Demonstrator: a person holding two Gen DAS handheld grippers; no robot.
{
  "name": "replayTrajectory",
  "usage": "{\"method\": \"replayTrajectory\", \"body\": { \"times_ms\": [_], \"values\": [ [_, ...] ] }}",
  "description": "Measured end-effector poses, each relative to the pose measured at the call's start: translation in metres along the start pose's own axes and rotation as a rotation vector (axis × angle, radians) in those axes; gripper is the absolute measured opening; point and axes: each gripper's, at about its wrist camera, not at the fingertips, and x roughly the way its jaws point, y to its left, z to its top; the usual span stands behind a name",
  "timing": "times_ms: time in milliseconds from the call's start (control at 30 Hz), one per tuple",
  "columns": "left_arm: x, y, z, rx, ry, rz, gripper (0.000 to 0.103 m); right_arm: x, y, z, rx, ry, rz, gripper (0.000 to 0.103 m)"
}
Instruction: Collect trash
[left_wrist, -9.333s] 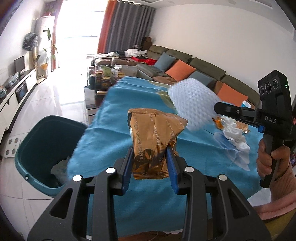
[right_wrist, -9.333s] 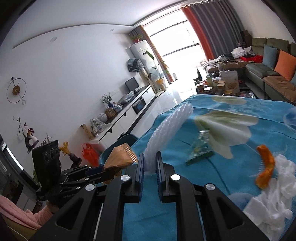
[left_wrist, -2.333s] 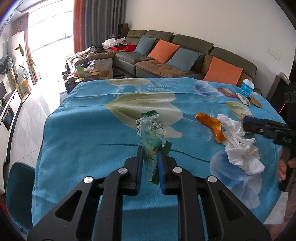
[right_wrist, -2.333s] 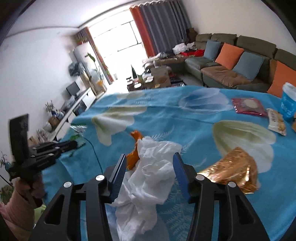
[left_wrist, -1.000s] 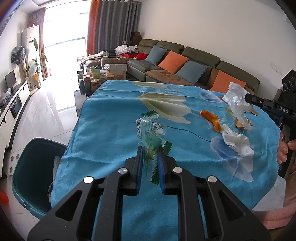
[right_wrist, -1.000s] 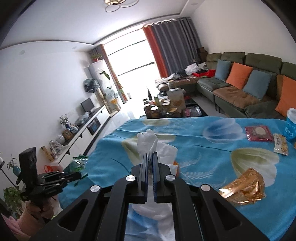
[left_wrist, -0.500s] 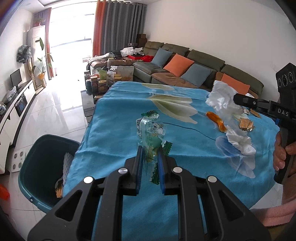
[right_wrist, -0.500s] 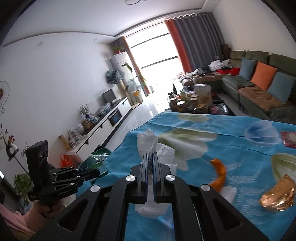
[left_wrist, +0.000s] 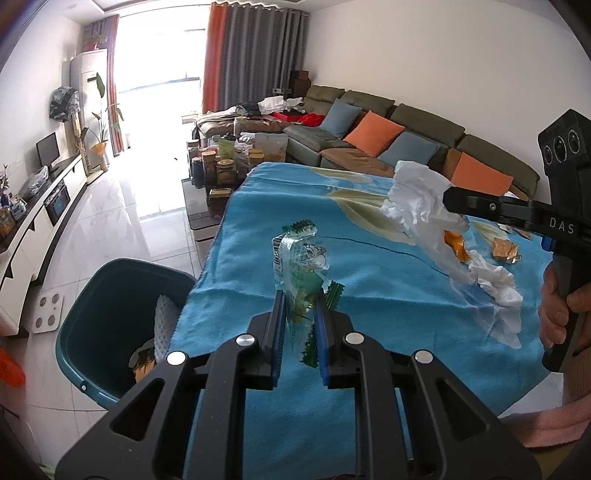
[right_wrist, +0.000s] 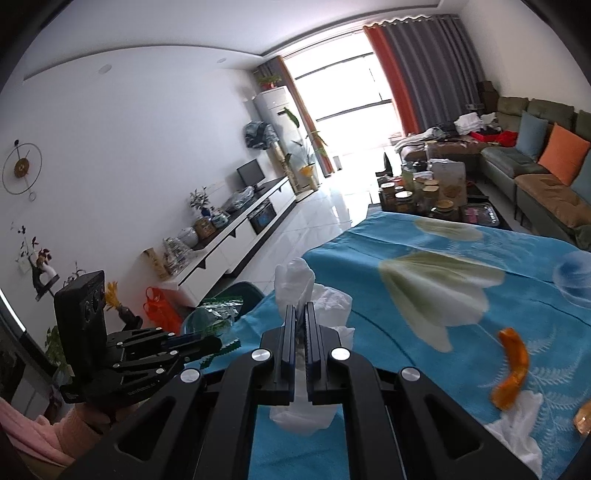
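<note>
Left wrist view: the left tool (left_wrist: 300, 314) is clamped on a clear plastic wrapper (left_wrist: 301, 266) with green zigzag-cut ends, a printed cartoon figure and a barcode panel whose text is too small to read. The wrapper stands upright between the blue pads, held above the near left part of the surface (left_wrist: 369, 295), which is draped in a blue cloth with pale flower prints. On the floor to the left of the surface stands a dark teal bin (left_wrist: 110, 325); white foam netting and a brown wrapper lie inside it. At the right, a hand (left_wrist: 561, 314) holds the right tool (left_wrist: 448, 199), whose body bears the white letters "DAS". Its tips are closed on a crumpled white tissue (left_wrist: 417, 203), carried in the air over the far right of the surface. Below it on the cloth lie a second white tissue (left_wrist: 495, 284), an orange peel (left_wrist: 456, 245) and a gold foil wrapper (left_wrist: 504, 251).

Right wrist view: the right tool (right_wrist: 301, 325) has its pads pressed nearly together on the tissue (right_wrist: 299, 284), which bulges above and hangs below them. The left tool (right_wrist: 207, 343) shows at the left, holding its wrapper (right_wrist: 214, 314), with the bin's rim just beyond it.
</note>
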Motion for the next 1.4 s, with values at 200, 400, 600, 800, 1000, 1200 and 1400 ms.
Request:
{"method": "replayTrajectory", "body": {
  "times_ms": [200, 400, 600, 800, 1000, 1200, 1400],
  "values": [
    [-0.005, 0.010, -0.002, -0.012, -0.004, 0.024, 0.015, 0.017, 0.014, 0.003, -0.019, 0.023, 0.038, 0.003],
    [-0.010, 0.028, -0.007, -0.041, -0.004, 0.066, 0.015, 0.035, 0.030, 0.006, -0.046, 0.048, 0.078, 0.003],
    [-0.016, 0.047, -0.011, -0.070, -0.003, 0.113, 0.015, 0.055, 0.048, 0.010, -0.073, 0.083, 0.120, 0.003],
    [-0.023, 0.066, -0.014, -0.093, -0.005, 0.150, 0.015, 0.073, 0.059, 0.014, -0.092, 0.102, 0.154, 0.003],
    [-0.027, 0.081, -0.016, -0.114, -0.006, 0.176, 0.015, 0.090, 0.070, 0.018, -0.105, 0.115, 0.176, 0.003],
    [-0.031, 0.093, -0.018, -0.130, -0.009, 0.195, 0.015, 0.106, 0.079, 0.021, -0.099, 0.136, 0.200, 0.003],
    [-0.030, 0.106, -0.021, -0.157, -0.006, 0.223, 0.015, 0.119, 0.087, 0.024, -0.107, 0.148, 0.214, 0.003]
  ]
}}
